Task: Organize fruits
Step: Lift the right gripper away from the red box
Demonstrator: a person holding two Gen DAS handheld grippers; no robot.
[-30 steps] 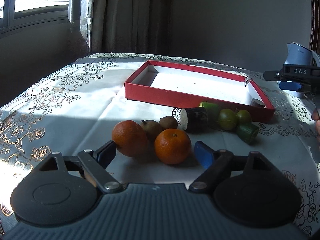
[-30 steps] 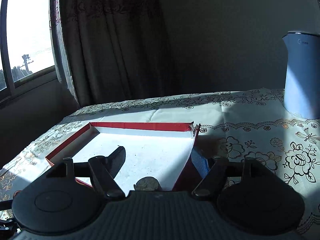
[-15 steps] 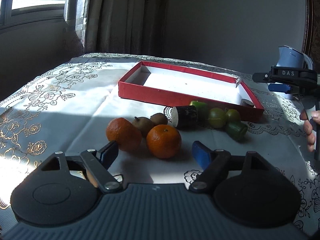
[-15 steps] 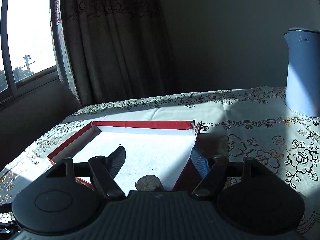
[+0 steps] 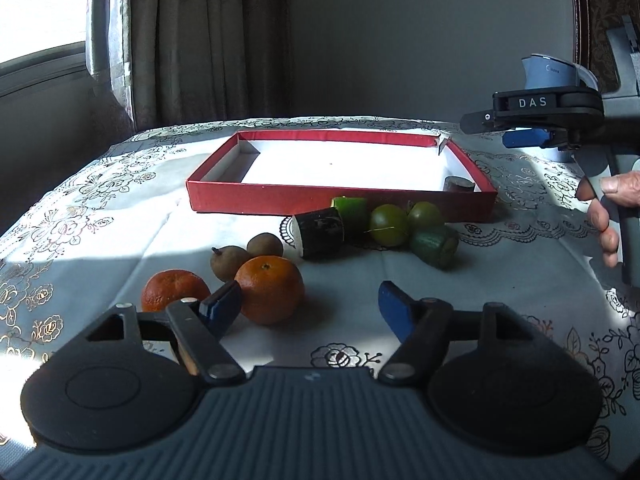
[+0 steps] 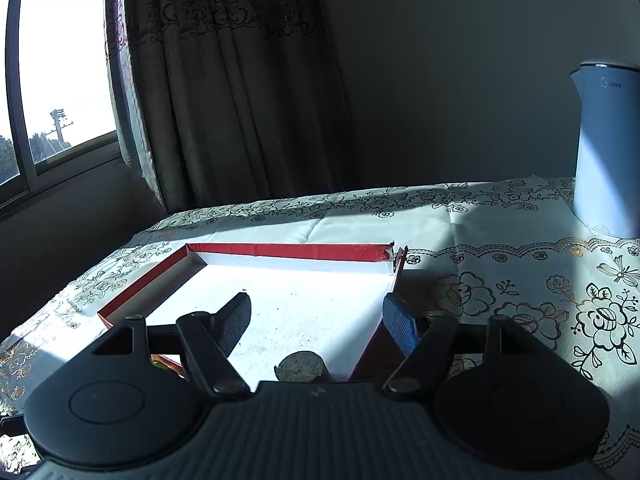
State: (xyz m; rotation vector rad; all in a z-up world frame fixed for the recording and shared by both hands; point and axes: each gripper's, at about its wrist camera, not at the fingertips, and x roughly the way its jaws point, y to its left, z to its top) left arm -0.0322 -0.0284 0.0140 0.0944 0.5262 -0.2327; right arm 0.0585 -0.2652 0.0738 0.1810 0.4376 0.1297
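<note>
Left wrist view:
- The left claw [image 5: 310,302] hovers low over the bench [image 5: 500,280], which carries a floral cloth. Its jaws are closing; nothing sits between the pads and neither pad presses on anything.
- The near tangerine [image 5: 269,289] lies just ahead of the left pad, partly inside the gap line. A second tangerine [image 5: 174,289] lies further left, partly hidden behind that pad.
- Two small brown fruits [image 5: 244,254] sit touching each other directly behind the tangerines.
- A dark cylinder with a pale cut end [image 5: 318,233] lies on its side in mid-bench. Beside it to the right lie a green cut piece [image 5: 352,210], two round green fruits [image 5: 404,220] and a dark green block [image 5: 434,246].
- The red tray [image 5: 340,202], white inside, stands behind this cluster. One dark cut piece [image 5: 458,184] rests in its near right corner.
- The right claw [image 5: 520,130] shows at the right edge above the bench, with a hand [image 5: 610,212] on its grip.

Right wrist view:
- The right claw [image 6: 316,320] stands spread over the red tray [image 6: 280,251], with nothing pinched.
- The round dark piece [image 6: 301,366] lies on the tray floor just below the gap, apart from both pads.
- A blue kettle [image 6: 608,152] stands on the bench [image 6: 520,280] at far right.
</note>
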